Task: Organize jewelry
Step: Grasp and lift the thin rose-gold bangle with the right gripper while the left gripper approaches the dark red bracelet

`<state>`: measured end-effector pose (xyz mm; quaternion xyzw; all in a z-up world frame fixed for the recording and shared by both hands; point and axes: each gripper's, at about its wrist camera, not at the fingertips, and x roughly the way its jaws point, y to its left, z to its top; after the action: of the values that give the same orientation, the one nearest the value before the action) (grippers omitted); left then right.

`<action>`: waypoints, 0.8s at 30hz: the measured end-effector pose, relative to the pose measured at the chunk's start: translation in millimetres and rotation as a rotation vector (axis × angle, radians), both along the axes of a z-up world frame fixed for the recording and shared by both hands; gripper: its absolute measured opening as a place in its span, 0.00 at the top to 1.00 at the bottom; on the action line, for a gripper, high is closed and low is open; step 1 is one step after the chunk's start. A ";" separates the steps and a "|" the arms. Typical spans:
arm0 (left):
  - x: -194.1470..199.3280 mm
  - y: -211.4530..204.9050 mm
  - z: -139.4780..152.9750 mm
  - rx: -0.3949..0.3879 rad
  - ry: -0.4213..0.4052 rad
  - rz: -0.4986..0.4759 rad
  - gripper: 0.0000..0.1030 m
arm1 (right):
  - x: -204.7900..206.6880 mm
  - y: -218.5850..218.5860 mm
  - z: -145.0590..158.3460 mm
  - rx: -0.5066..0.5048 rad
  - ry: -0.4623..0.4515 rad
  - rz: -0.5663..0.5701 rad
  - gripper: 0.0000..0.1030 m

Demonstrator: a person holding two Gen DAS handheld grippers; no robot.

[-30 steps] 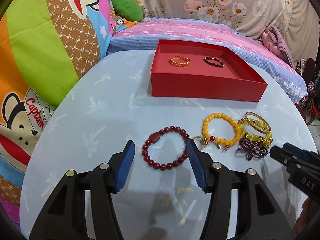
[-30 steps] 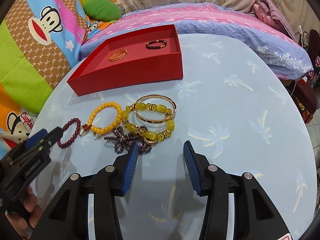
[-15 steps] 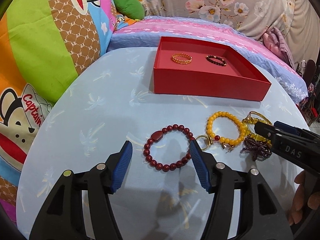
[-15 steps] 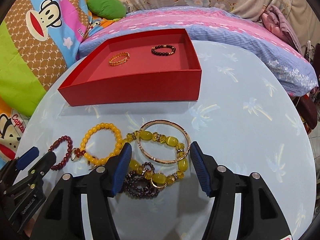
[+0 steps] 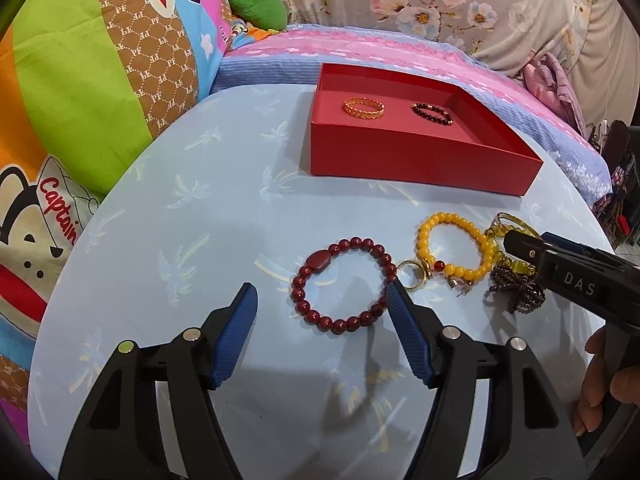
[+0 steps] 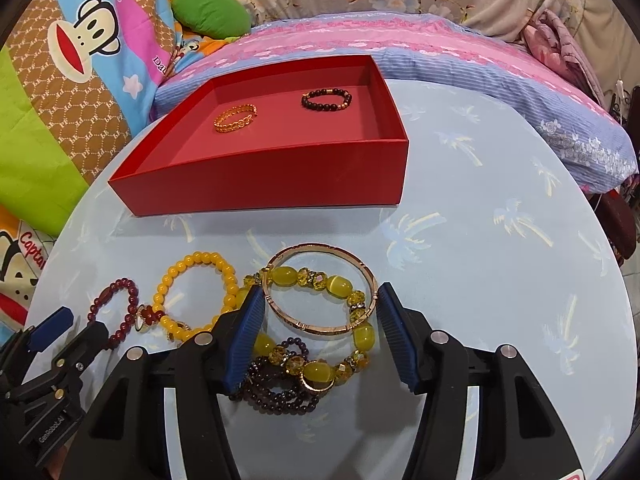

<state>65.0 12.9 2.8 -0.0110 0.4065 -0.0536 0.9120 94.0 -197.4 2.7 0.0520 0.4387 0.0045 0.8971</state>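
A red tray [image 5: 420, 164] [image 6: 280, 184] stands at the back of the round table with a gold bracelet [image 5: 363, 108] [image 6: 234, 117] and a dark bead bracelet [image 5: 432, 113] [image 6: 326, 99] inside. In front lie a dark red bead bracelet [image 5: 316, 268] [image 6: 116, 300], a yellow bead bracelet [image 5: 456, 220] [image 6: 196, 264], a rose-gold bangle [image 6: 320, 250], a yellow stone bracelet [image 6: 316, 370] and a purple bead bracelet [image 5: 520, 292] [image 6: 276, 396]. My left gripper [image 5: 322, 300] is open, just in front of the red bracelet. My right gripper [image 6: 320, 300] is open and straddles the bangle and stone bracelet.
The table [image 5: 200, 200] has a light blue palm-print cloth. A bed with a pink and blue cover [image 6: 440, 44] and cartoon pillows [image 5: 80, 80] border it behind and left. A small gold ring [image 5: 412, 276] lies between the red and yellow bracelets.
My right gripper has moved forward over the bangle and yellow stone bracelet, which now sit between its fingers. My left gripper has shifted slightly toward the red bracelet. Both stay open.
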 end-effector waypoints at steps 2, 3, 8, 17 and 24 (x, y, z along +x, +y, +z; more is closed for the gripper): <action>-0.6 -0.7 -0.1 0.001 0.002 -0.003 0.38 | -3.9 0.2 3.3 0.005 -0.009 -0.001 0.46; -1.2 -0.8 -0.2 0.001 0.003 -0.004 0.38 | -6.0 -0.4 5.3 0.009 -0.013 -0.002 0.46; -2.7 0.4 -2.1 -0.007 0.013 -0.002 0.38 | -22.6 -0.2 16.1 0.033 -0.032 0.003 0.46; -7.3 0.7 -3.8 -0.006 0.031 -0.001 0.38 | -61.1 -0.3 24.9 0.064 -0.041 0.012 0.46; -14.4 -5.6 -4.7 0.003 0.035 -0.019 0.38 | -84.8 -0.6 9.9 0.080 0.018 0.023 0.46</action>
<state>50.6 7.3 -1.9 -0.0068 0.4223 -0.0615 0.9043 9.3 -198.0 12.7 0.0825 0.4468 0.0320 0.8902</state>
